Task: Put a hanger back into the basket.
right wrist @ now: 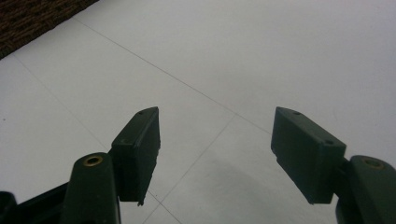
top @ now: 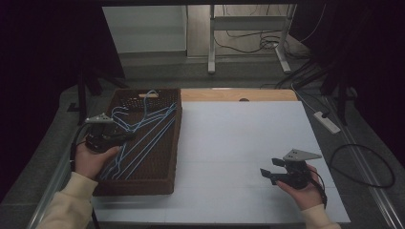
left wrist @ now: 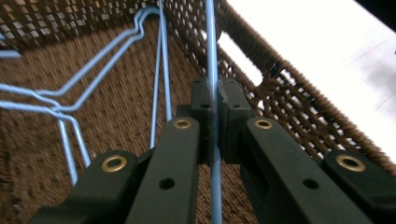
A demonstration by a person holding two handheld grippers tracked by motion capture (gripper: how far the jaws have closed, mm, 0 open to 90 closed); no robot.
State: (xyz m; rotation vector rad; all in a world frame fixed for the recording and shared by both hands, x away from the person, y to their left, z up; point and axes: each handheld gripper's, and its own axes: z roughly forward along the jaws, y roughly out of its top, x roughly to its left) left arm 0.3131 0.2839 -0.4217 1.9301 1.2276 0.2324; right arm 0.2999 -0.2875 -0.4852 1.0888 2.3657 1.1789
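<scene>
**Figure: Left gripper clamped on a wire hanger inside the basket**

Nearest me, my right gripper (top: 273, 171) idles over the white tabletop (top: 239, 143), jaws spread and empty, kept aside so the working side stays free. My left gripper (left wrist: 215, 109) pinches one blue wire hanger (left wrist: 211, 42) along its straight rod, a firm handle for lifting. Beyond, the other hangers (top: 143, 129) lie tangled in the wicker basket (top: 143, 183) at the table's left.
</scene>
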